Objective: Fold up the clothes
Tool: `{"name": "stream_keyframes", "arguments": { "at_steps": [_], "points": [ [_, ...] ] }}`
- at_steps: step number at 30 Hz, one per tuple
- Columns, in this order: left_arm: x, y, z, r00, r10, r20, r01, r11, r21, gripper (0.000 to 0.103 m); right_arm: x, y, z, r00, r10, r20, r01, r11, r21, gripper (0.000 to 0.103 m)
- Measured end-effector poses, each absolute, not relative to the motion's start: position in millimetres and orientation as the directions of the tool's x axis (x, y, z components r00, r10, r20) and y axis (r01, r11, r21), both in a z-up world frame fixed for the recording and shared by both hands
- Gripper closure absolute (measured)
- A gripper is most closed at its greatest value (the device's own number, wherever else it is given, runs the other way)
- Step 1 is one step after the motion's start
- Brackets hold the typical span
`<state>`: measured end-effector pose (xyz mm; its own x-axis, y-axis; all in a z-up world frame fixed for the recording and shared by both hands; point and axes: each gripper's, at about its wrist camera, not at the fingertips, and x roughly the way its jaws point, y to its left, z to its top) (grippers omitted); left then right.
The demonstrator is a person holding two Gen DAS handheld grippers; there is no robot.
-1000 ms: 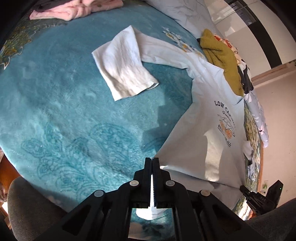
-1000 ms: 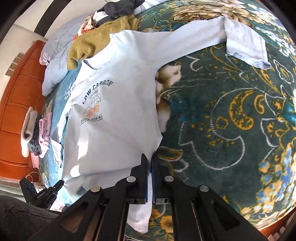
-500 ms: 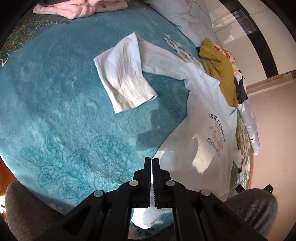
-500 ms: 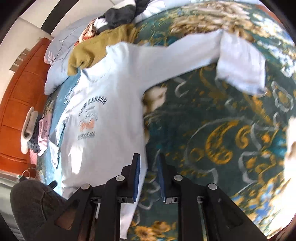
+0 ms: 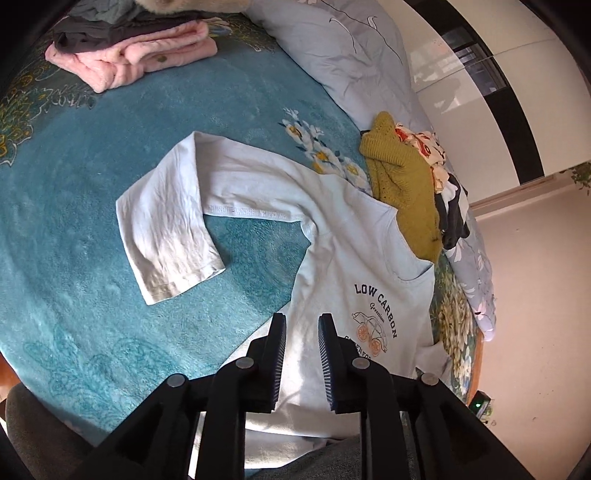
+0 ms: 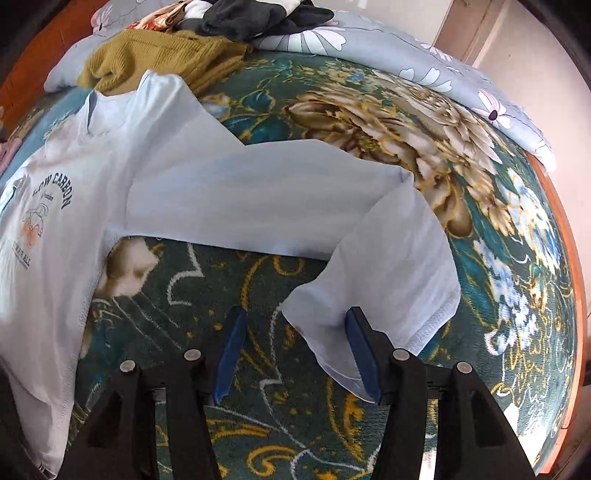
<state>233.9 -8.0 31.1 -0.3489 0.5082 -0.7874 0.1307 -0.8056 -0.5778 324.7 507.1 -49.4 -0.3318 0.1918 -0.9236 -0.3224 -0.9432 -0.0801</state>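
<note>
the left gripper (image 5: pixel 301 325) hangs low over the body of the pale blue long-sleeved shirt (image 5: pixel 343 258), its jaws parted with only cloth showing in the gap between them and nothing pinched. the right gripper (image 6: pixel 293 332) is spread wide just above the bed, one blue-padded finger (image 6: pixel 360 347) against the cuff end of the right sleeve (image 6: pixel 376 273) and the other over bare blanket; whether that finger presses the cloth cannot be told. the shirt lies face up and spread on the bed, its "low carbon" print (image 5: pixel 375 306) just beyond the left gripper. the left sleeve (image 5: pixel 166 229) runs out over the teal blanket (image 5: pixel 74 221) and bends back on itself, cuff toward the camera; the right sleeve stretches across the dark floral blanket (image 6: pixel 369 110) and bends down at the elbow. past the collar a mustard knit sweater (image 5: pixel 402 184) touches the shirt's neckline, with dark and patterned garments (image 6: pixel 258 14) heaped beside it on a grey-blue flowered quilt (image 6: pixel 443 62). farther off in the left view, a folded pink garment (image 5: pixel 133 59) sits near the bed's far edge under a dark one (image 5: pixel 103 33).
</note>
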Motion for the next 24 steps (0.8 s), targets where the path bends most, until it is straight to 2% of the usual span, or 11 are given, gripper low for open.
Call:
{"name": "stream_keyframes", "arguments": {
  "at_steps": [2, 4, 8, 11, 13, 16, 19, 24],
  "points": [
    [234.0, -0.2, 31.3, -0.342, 0.493, -0.8, 0.12, -0.821, -0.558, 0.082, 331.5, 519.0, -46.8, -0.331, 0.172, -0.928, -0.357, -0.933, -0.045, 0.059],
    [232.1, 7.0, 29.0, -0.334, 0.481, -0.811, 0.119, -0.832, -0.542, 0.082, 336.5, 533.7, -43.1, -0.313, 0.172, -0.934, -0.397, -0.917, -0.036, 0.099],
    [226.4, 18.3, 25.7, -0.318, 0.46, -0.829, 0.123, -0.847, -0.517, 0.082, 356.2, 585.9, -17.7, -0.422, 0.032, -0.906, -0.525, -0.823, 0.216, 0.099],
    [222.2, 19.3, 26.2, -0.319, 0.443, -0.838, 0.135, -0.854, -0.503, 0.082, 392.0, 638.4, 16.4, -0.56, 0.013, -0.828, -0.619, -0.671, 0.408, 0.099],
    [219.1, 17.3, 25.5, -0.322, 0.423, -0.847, 0.15, -0.86, -0.487, 0.082, 416.3, 672.1, 35.6, -0.62, 0.047, -0.783, -0.654, -0.582, 0.483, 0.099],
    [214.4, 14.7, 21.0, -0.307, 0.387, -0.87, 0.169, -0.877, -0.45, 0.082, 439.5, 712.7, 54.9, -0.649, 0.113, -0.752, -0.695, -0.49, 0.526, 0.099],
    [209.8, 12.1, 15.2, -0.282, 0.354, -0.892, 0.176, -0.895, -0.411, 0.082, 456.9, 735.9, 57.7, -0.634, 0.149, -0.758, -0.731, -0.434, 0.526, 0.099],
    [204.8, 3.4, 7.6, -0.27, 0.315, -0.91, 0.197, -0.907, -0.372, 0.082, 480.1, 753.0, 26.2, -0.527, 0.144, -0.838, -0.816, -0.359, 0.452, 0.101]
  ]
}}
